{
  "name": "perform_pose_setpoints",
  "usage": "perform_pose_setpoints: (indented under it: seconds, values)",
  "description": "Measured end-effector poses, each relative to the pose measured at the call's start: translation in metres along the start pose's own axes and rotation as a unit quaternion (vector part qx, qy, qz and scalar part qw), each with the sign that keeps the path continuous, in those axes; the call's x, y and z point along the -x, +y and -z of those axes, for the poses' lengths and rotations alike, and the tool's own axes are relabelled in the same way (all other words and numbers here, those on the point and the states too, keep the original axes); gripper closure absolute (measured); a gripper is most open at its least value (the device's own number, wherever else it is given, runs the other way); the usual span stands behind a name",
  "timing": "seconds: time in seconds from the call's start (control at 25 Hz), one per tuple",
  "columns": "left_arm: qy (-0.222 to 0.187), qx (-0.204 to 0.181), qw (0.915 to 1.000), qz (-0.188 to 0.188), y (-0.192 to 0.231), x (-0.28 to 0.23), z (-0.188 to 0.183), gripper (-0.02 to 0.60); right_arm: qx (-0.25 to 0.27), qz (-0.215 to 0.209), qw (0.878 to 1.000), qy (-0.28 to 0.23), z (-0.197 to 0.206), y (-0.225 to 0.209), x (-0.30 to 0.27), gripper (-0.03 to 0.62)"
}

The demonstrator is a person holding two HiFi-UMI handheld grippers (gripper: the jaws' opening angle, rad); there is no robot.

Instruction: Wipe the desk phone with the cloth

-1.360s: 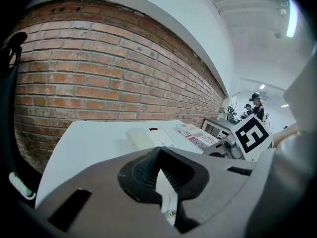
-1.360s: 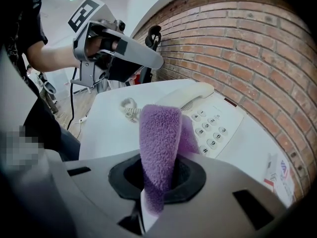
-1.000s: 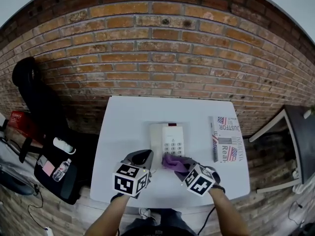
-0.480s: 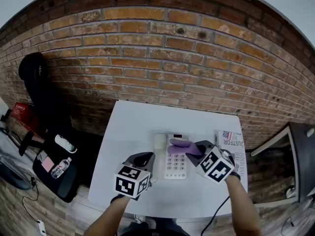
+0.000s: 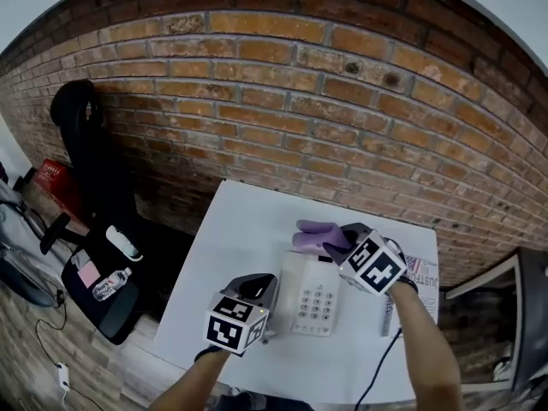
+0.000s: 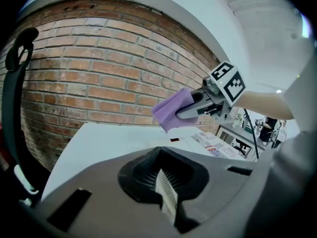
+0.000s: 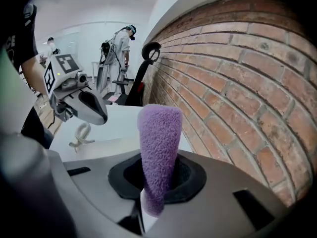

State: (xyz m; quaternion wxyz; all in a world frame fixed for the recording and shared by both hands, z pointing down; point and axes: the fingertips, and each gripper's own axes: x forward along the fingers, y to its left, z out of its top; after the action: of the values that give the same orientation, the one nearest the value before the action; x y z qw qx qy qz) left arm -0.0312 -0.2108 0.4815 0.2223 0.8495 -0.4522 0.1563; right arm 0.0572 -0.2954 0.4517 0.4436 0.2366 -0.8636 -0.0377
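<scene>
A white desk phone (image 5: 312, 295) with a keypad lies on the white table (image 5: 244, 229). My right gripper (image 5: 336, 242) is shut on a purple cloth (image 5: 313, 235) and holds it in the air over the phone's far end. In the right gripper view the cloth (image 7: 158, 152) sticks up out of the shut jaws, and the phone's coiled cord (image 7: 80, 136) lies beyond. My left gripper (image 5: 259, 284) hovers at the phone's left edge, jaws shut with nothing between them. From the left gripper view, the right gripper (image 6: 194, 109) and cloth (image 6: 172, 110) hang above the phone.
A magazine (image 5: 414, 272) lies at the table's right side. A brick wall (image 5: 300, 101) runs behind the table. Left of the table stand a black chair (image 5: 90, 152) and a bag with a bottle (image 5: 110, 283) on the floor. People stand far off (image 7: 123, 43).
My right gripper has carried the cloth from the phone's near end up and back, to above its far end. The left gripper has stayed by the phone's left side.
</scene>
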Motion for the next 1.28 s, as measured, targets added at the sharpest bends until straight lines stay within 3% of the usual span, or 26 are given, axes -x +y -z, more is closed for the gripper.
perform_pose_setpoints:
  seconds: [0.12,0.44,0.64,0.8,1.0,1.28]
  values:
    - [0.000,0.004,0.9999,-0.011,0.005,-0.002,-0.002,0.577,-0.015,-0.023,1.000,-0.003,-0.006,-0.011,-0.024,0.547]
    - [0.009,0.018,0.9991,-0.038,0.017,-0.002,0.005,0.577,-0.060,-0.151,0.987,-0.003,-0.019,0.000,-0.086,0.548]
    - [0.013,0.026,0.9980,-0.057,0.027,-0.001,0.010,0.577,-0.070,-0.249,0.966,0.021,-0.015,0.026,-0.103,0.548]
    - [0.015,0.030,0.9972,-0.067,0.033,-0.002,0.012,0.577,-0.099,-0.301,0.948,0.035,-0.012,0.032,-0.106,0.549]
    - [0.018,0.030,0.9970,-0.069,0.033,-0.003,0.014,0.577,-0.120,-0.325,0.937,0.038,-0.004,0.035,-0.105,0.549]
    - [0.024,0.023,0.9977,-0.059,0.021,-0.012,0.015,0.577,-0.142,-0.318,0.937,0.039,0.015,0.026,-0.094,0.549]
